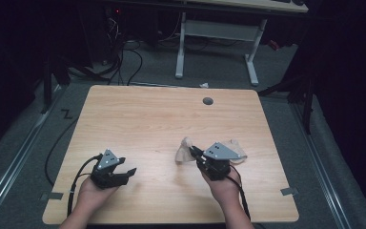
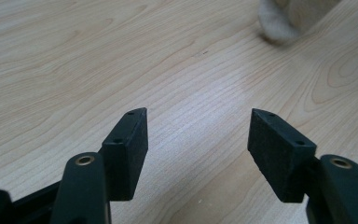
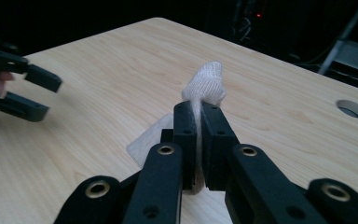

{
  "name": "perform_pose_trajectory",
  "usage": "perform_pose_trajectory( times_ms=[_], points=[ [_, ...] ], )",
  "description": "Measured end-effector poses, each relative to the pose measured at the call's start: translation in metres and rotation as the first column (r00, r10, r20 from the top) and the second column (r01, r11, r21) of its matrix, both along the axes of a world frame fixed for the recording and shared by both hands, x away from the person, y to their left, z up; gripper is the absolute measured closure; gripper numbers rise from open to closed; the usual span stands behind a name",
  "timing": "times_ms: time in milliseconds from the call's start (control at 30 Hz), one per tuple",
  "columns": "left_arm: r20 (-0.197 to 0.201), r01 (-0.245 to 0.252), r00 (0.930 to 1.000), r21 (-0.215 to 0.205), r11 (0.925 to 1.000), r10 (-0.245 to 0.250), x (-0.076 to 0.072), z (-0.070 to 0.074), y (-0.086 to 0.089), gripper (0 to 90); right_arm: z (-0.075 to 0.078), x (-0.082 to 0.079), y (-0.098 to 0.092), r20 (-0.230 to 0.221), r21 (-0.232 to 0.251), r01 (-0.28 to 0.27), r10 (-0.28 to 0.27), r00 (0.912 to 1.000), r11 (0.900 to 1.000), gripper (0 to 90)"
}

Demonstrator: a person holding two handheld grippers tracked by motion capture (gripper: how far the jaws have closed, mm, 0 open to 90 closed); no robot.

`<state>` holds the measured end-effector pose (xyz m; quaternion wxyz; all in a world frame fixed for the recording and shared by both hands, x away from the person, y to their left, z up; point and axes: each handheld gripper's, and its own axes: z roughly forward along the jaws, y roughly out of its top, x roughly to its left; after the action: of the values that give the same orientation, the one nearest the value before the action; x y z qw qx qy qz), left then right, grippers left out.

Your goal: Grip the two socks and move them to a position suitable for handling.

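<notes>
Cream knitted cloth (image 3: 205, 84) is pinched between the clenched jaws of the right hand-held gripper (image 3: 198, 119), lifted partly off the light wooden surface (image 1: 138, 119) right of centre; the rest trails down. Grasping appears done; placing or folding remains. The left hand-held gripper (image 2: 198, 135) hovers low at front left, jaws spread, gripping nothing.
</notes>
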<state>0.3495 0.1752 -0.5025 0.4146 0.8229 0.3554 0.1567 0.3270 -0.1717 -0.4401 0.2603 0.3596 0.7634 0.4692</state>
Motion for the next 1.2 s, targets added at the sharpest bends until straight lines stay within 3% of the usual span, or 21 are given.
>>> perform_pose_trajectory(
  times_ms=[233,333,467,667,867,1033,1100,1200],
  points=[
    [0.000,0.000,1.0000,-0.002,1.0000,0.000,0.000,0.000,0.001,38.4,0.002,-0.008,0.021,-0.008,0.033,-0.086,0.086,0.9963,0.996,85.9],
    [0.002,-0.002,1.0000,-0.004,1.0000,0.002,0.000,0.001,0.001,38.5,0.004,-0.014,0.031,-0.007,0.050,-0.135,0.136,0.9907,0.990,85.9],
    [0.002,0.001,1.0000,-0.002,1.0000,-0.001,0.000,0.001,0.001,38.5,-0.001,-0.014,0.036,-0.029,0.052,-0.151,0.152,0.9879,0.987,85.9],
    [-0.002,0.008,1.0000,0.002,1.0000,-0.008,0.000,0.001,-0.001,38.5,-0.017,-0.007,0.034,-0.101,0.047,-0.139,0.144,0.9844,0.989,85.9],
    [-0.005,0.025,0.9997,0.008,0.9996,-0.025,-0.001,0.000,-0.009,39.0,-0.037,-0.003,0.021,-0.179,-0.006,-0.099,0.096,0.9790,0.995,85.8],
    [-0.011,0.055,0.9985,0.021,0.9983,-0.054,-0.003,-0.003,-0.024,41.5,-0.045,-0.008,0.013,-0.212,-0.048,-0.095,0.083,0.9737,0.994,85.9],
    [-0.006,0.081,0.9967,0.037,0.9960,-0.081,-0.005,-0.003,-0.037,43.7,-0.055,-0.011,0.008,-0.240,-0.080,-0.096,0.074,0.9678,0.992,85.8],
    [0.009,0.098,0.9951,0.063,0.9932,-0.099,-0.007,-0.003,-0.048,48.3,-0.061,-0.011,0.005,-0.259,-0.084,-0.095,0.070,0.9632,0.992,85.8]
  ],
)
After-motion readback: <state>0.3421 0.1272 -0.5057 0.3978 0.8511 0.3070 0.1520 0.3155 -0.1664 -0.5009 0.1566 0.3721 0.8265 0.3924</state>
